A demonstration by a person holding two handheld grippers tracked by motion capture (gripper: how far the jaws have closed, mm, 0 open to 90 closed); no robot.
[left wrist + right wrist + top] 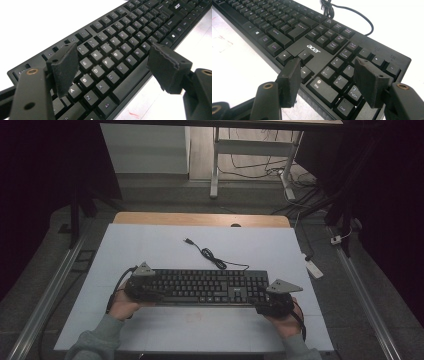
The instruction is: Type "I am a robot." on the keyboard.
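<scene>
Both tools, left tool point(150, 292) and right tool point(267, 306), are hovering spread over the stiff, light keyboard point(205, 286); its end edges are looking the best places to grip.

keyboard point(210, 287) on table point(150, 245) | cable point(212, 256) behind keyboard

The keyboard point(207, 287) is showing black with white lettering, its cable point(212, 256) black too. The bench point(150, 245) is showing white, with a wooden strip along its far edge.

Setting: a lab or recording room.
Evidence: white-topped counter point(150, 250) between dark curtains, floor rails point(45, 295), loose cables point(260, 170), desk frame point(250, 165).
</scene>
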